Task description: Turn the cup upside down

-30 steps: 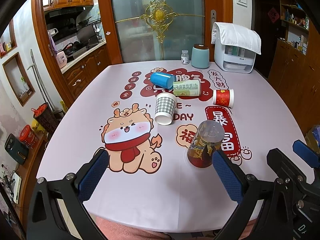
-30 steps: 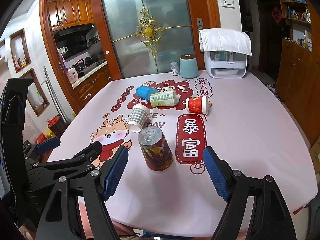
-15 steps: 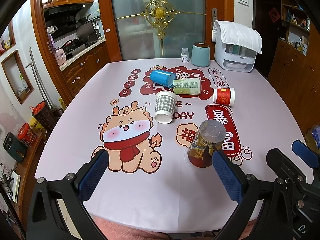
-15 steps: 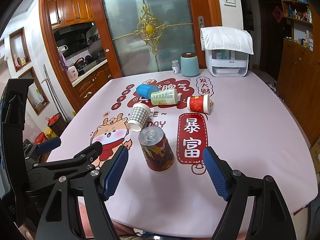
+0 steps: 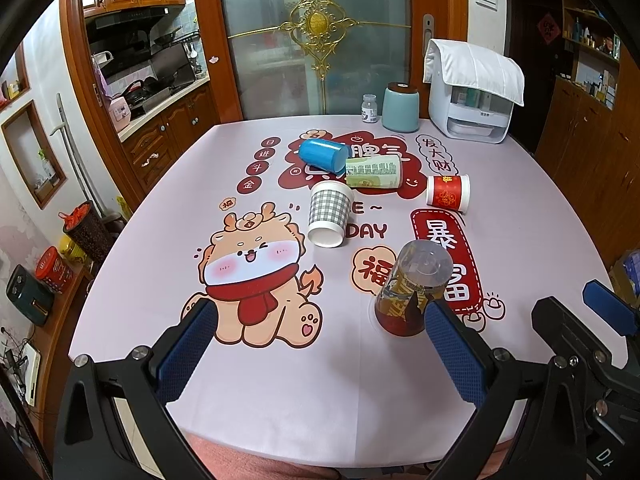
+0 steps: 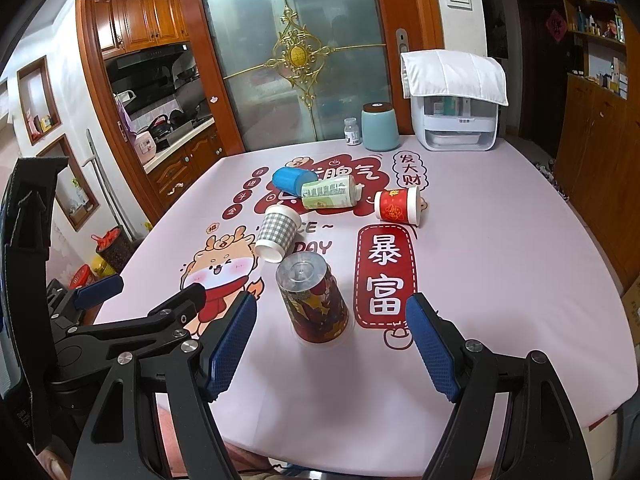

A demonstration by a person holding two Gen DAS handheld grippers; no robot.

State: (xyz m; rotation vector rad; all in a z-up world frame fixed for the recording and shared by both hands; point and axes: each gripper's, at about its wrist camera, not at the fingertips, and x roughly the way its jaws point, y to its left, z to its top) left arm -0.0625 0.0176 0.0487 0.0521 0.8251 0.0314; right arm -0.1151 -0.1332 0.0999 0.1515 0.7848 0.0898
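Observation:
A clear cup with a red and gold print [image 5: 412, 290] [image 6: 314, 300] stands upside down, rim on the table, near the front. A grey checked paper cup [image 5: 329, 213] [image 6: 277, 232] lies on its side beyond it. A blue cup [image 5: 323, 155] [image 6: 293, 181], a green printed cup [image 5: 374, 171] [image 6: 329, 192] and a red paper cup [image 5: 448, 193] [image 6: 399, 205] also lie on their sides. My left gripper [image 5: 320, 354] is open and empty, short of the printed cup. My right gripper [image 6: 332, 346] is open and empty, just in front of that cup.
The pink table [image 5: 540, 220] carries cartoon and red character prints. At the back stand a teal canister [image 5: 401, 107], a small white bottle [image 5: 369, 109] and a white appliance with a cloth over it [image 5: 470, 96]. Wooden cabinets stand on the right, a kitchen at the left.
Both grippers have drawn back a little and stayed open. The cups have not moved.

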